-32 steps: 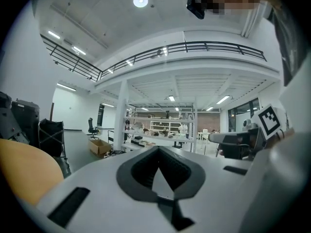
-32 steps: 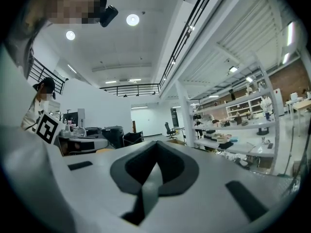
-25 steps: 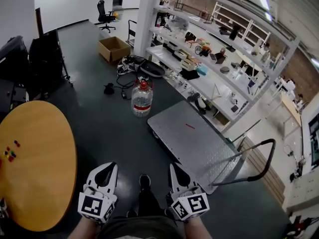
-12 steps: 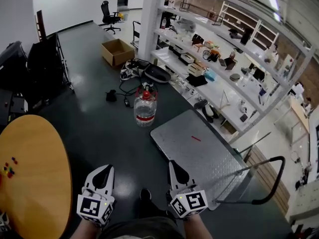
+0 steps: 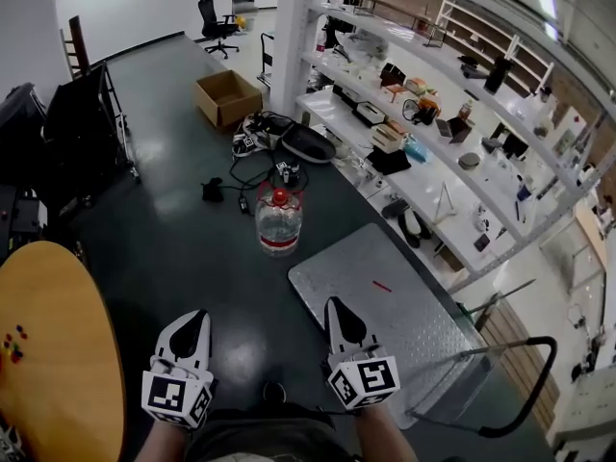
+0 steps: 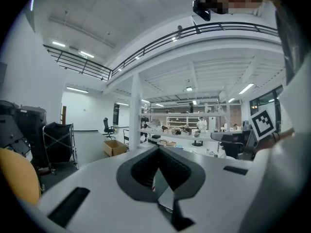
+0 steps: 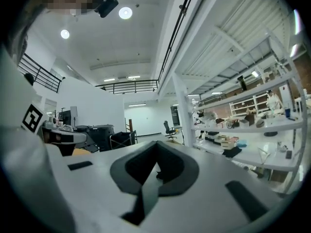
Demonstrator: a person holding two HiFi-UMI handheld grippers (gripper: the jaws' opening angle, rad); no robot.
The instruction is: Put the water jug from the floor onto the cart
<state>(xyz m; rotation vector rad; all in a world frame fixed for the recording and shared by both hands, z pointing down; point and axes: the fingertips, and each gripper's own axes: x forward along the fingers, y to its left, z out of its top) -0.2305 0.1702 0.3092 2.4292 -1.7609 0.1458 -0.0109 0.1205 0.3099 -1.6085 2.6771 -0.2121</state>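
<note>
Left hand-held gripper (image 5: 196, 315), right hand-held gripper (image 5: 334, 304) — two, both closed, empty, one water jug (image 5: 279, 221), one cart (image 5: 404, 327)

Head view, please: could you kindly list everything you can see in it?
water jug: one, clear with red cap and band, upright on the floor ahead
cart: one, grey deck with black handle, on the floor right of the jug
cardboard box: one, brown, open, on the floor further back
office chair: one, black, far back
round table: one, wood-coloured, at the left
shelving: one long white run, cluttered, along the right
cables: black tangle, on the floor by the shelving
left gripper: one, white and black, shut, holding nothing
right gripper: one, white and black, shut, holding nothing
</note>
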